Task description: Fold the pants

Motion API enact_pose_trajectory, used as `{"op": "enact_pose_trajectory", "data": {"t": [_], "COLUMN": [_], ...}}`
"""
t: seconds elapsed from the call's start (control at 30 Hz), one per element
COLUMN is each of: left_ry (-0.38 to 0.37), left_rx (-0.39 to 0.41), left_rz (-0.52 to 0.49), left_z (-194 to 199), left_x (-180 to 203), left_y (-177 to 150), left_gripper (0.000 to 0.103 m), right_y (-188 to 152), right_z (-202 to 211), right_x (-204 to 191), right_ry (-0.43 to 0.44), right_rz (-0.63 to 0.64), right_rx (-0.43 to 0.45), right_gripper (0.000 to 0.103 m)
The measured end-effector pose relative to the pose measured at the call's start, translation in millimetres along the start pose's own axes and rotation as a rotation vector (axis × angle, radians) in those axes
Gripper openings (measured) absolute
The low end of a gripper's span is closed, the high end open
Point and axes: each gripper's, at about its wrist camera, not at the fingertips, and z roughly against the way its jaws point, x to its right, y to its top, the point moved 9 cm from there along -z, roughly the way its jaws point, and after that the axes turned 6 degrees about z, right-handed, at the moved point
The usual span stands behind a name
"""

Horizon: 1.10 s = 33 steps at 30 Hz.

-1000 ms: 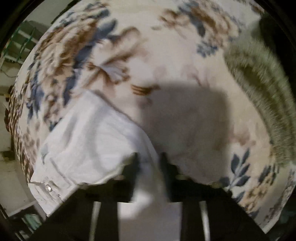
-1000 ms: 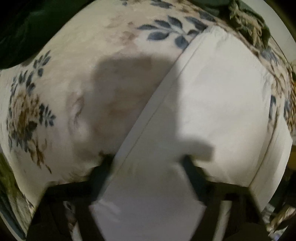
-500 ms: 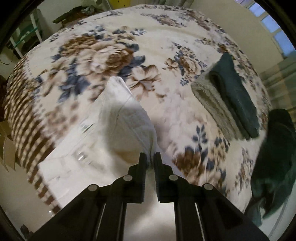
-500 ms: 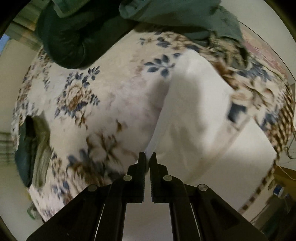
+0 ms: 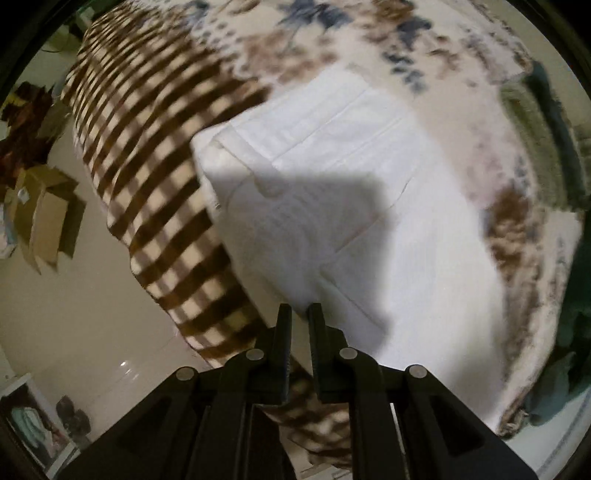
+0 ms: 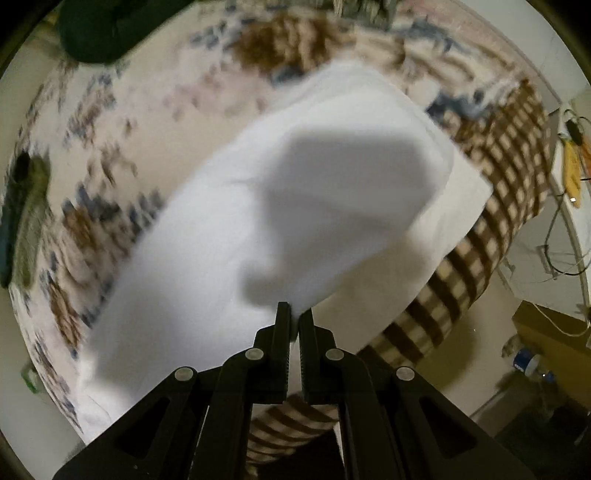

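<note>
Mid-fold: white pants (image 5: 354, 192) lifted over the floral blanket (image 5: 436, 48).

Left gripper (image 5: 299, 314), fingers nearly closed, pinching one edge of the pants just off the blanket's checked border (image 5: 147, 155). Right gripper (image 6: 294, 314) clenched likewise on a white fold, fabric rising from the blanket toward the fingertips. Probably held at two points to keep the layer taut and carry it across evenly. Dark green garment (image 6: 99, 33) at the blanket's far side.
</note>
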Motion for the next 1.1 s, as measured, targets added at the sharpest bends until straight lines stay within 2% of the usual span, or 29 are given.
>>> {"op": "enact_pose_trajectory", "data": {"t": [0.1, 0.13, 0.17, 0.2, 0.23, 0.3, 0.4, 0.57, 0.7, 0.77, 0.8, 0.83, 0.87, 1.0, 1.1], "left_ry": [-0.017, -0.026, -0.042, -0.034, -0.023, -0.021, -0.006, 0.044, 0.119, 0.111, 0.103, 0.108, 0.111, 0.123, 0.126], "left_rx": [0.017, 0.021, 0.033, 0.051, 0.065, 0.097, 0.137, 0.124, 0.107, 0.077, 0.069, 0.068, 0.072, 0.069, 0.059], "left_rz": [0.000, 0.000, -0.004, -0.016, -0.030, -0.053, -0.084, -0.126, -0.145, -0.118, -0.112, -0.114, -0.117, -0.129, -0.137], "left_z": [0, 3, 8, 12, 17, 26, 33, 7, -26, -35, -37, -38, -38, -37, -34], "left_x": [3, 5, 7, 6, 5, 9, 17, 20, 13, 11, 11, 11, 12, 14, 14], "left_y": [-1, -1, -1, 0, 0, 2, 4, 14, 26, 29, 30, 32, 33, 37, 45], "left_gripper": [0.008, 0.010, 0.013, 0.028, 0.057, 0.091, 0.091, 0.091, 0.091, 0.091, 0.091, 0.091, 0.091, 0.091, 0.091], "right_y": [-13, -13, -13, -12, -9, -5, 5, 26, 45, 49, 50, 52, 53, 52, 45], "right_z": [-19, -18, -14, -9, 0, 13, 32, 31, 5, -13, -16, -12, -7, 34, 50], "right_x": [18, 23, 28, 35, 43, 61, 99, 142, 154, 155, 158, 159, 158, 159, 164], "right_ry": [0.038, 0.053, 0.068, 0.088, 0.110, 0.127, 0.155, 0.218, 0.347, 0.435, 0.474, 0.489, 0.468, 0.396, 0.335], "right_rz": [-0.048, -0.067, -0.084, -0.096, -0.112, -0.156, -0.264, -0.438, -0.592, -0.704, -0.751, -0.765, -0.748, -0.616, -0.569], "right_rx": [-0.092, -0.094, -0.081, -0.059, -0.034, 0.009, 0.083, 0.143, 0.154, 0.160, 0.181, 0.216, 0.228, 0.294, 0.305], "right_gripper": [0.022, 0.030, 0.033, 0.037, 0.041, 0.047, 0.051, 0.052, 0.052, 0.052, 0.043, 0.011, 0.005, 0.004, 0.004]}}
